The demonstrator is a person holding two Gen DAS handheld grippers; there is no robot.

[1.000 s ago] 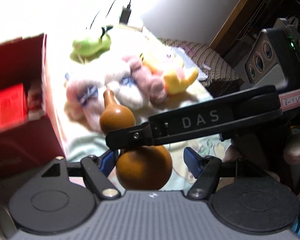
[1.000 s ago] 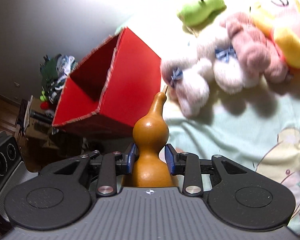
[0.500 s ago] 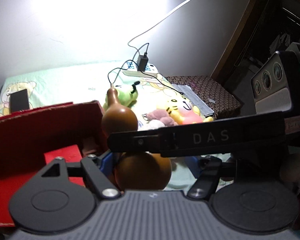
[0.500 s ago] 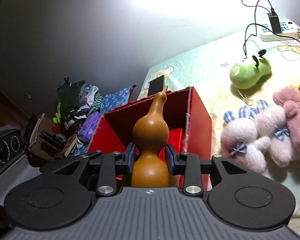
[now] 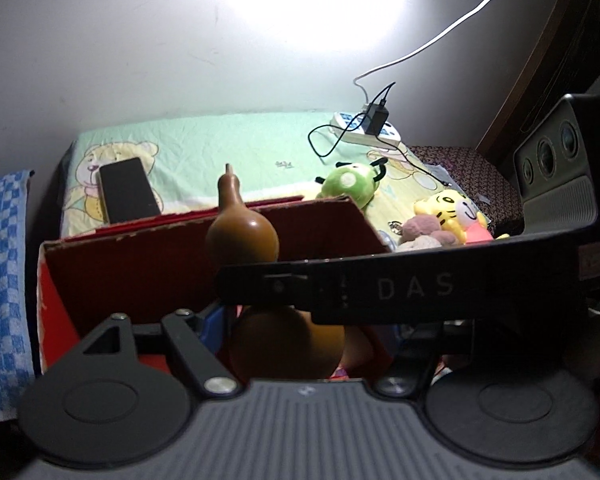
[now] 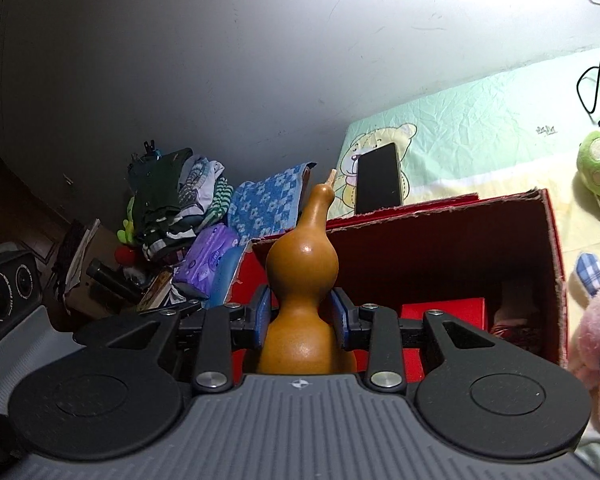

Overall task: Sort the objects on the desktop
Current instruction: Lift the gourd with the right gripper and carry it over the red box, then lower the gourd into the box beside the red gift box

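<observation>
Right wrist, gripper (image 6: 299,317) clamping upright gourd (image 6: 302,280)

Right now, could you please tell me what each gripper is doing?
Left gripper: closed on the lower bulb of the brown glossy gourd.
Right gripper: closed on the same gourd's waist.

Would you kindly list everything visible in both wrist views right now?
brown gourd: one, clamped at its waist, above the box
red cardboard box: one, open, on the bed
smaller red box: one, inside it
black phone: one, behind the box
green plush toy: one, right of the box
yellow tiger plush: one, further right
white power strip: one, by the wall
blue checked towel: one, left of the bed
right gripper: shut on the gourd's waist
left gripper: around the gourd's base; grip unclear
</observation>
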